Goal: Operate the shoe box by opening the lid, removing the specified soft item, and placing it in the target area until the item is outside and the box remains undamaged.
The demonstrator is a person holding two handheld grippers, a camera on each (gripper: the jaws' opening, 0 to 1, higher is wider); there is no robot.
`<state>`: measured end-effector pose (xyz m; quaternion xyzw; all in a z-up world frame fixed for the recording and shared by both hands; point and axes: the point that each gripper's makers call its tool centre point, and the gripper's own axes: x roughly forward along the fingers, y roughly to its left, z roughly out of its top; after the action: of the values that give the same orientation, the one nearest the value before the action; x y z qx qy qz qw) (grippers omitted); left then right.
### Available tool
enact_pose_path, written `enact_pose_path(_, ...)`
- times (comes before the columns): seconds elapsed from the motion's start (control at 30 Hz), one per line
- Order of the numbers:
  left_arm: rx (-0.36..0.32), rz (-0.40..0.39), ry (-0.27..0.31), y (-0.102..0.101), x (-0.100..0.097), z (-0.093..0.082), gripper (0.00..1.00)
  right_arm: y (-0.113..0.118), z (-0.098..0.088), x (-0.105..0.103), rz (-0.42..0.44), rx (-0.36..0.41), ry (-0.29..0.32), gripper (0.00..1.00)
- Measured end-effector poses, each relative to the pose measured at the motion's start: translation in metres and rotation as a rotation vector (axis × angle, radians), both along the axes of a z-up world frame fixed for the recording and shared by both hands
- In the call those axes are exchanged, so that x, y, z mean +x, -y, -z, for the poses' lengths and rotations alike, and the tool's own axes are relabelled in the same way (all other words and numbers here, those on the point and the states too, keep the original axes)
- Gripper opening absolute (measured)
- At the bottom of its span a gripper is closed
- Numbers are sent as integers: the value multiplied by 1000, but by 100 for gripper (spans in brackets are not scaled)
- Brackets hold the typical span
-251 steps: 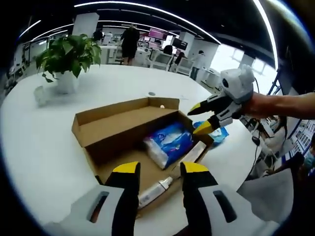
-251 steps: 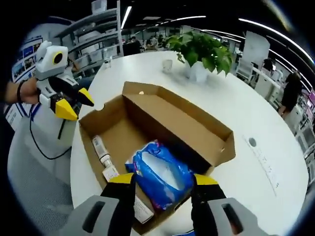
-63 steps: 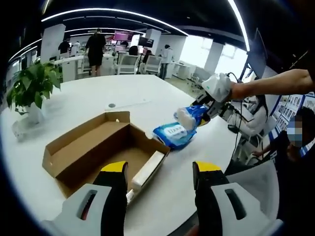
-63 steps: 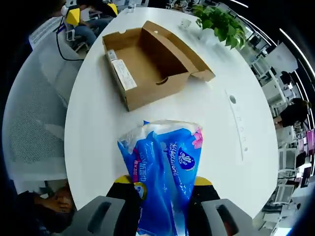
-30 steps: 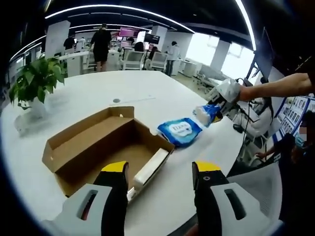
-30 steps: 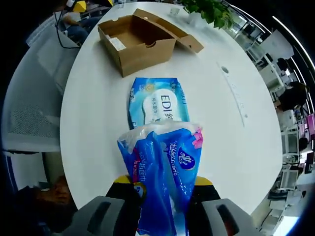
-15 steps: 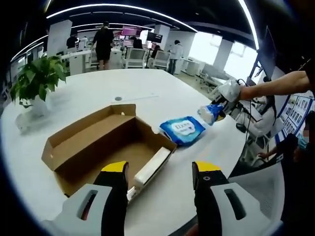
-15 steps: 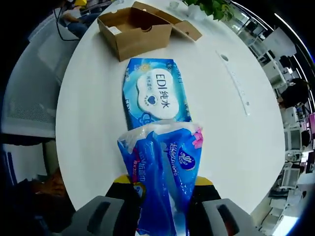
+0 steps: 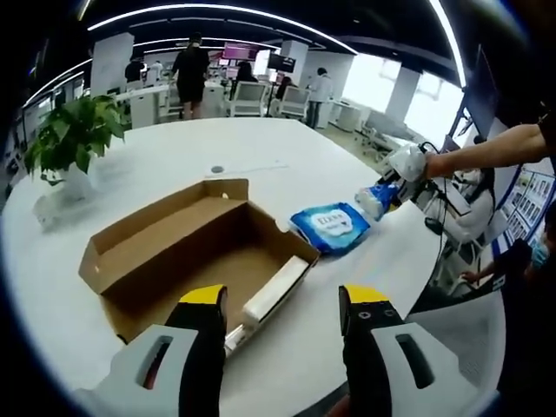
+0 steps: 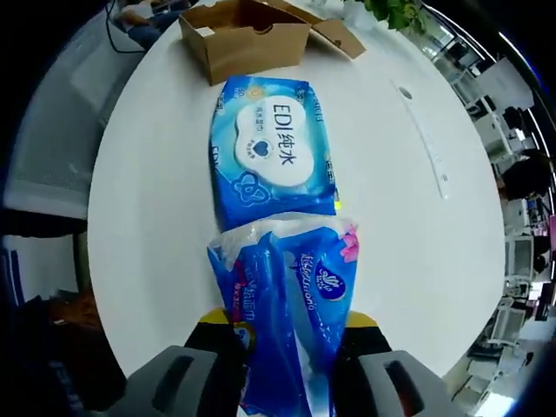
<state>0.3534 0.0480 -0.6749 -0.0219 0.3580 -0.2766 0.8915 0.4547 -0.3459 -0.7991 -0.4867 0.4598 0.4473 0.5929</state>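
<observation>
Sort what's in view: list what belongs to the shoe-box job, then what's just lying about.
Part of the job:
- shoe box, open on the white table
- blue tissue pack, gripped in the right gripper
- left gripper, open near the box

Just lying about:
- blue wipes pack on the table
- long white carton in the box
- potted plant

A potted plant [image 9: 69, 143] is standing on the white worktop [image 9: 174, 165]; a wet-wipes pack [image 10: 271, 152] is lying flat nearby.
</observation>
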Motion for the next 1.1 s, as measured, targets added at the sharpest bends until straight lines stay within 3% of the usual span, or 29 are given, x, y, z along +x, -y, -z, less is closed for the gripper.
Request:
enact_pose_path(0.53, 17, -49, -19, -20, -2, 6, 52, 2, 13, 6, -18, -24, -16, 38)
enact_pose_path(1.1, 31, -62, -26, -19, -6, 8, 52, 9, 32, 6, -42, -46, -41, 44)
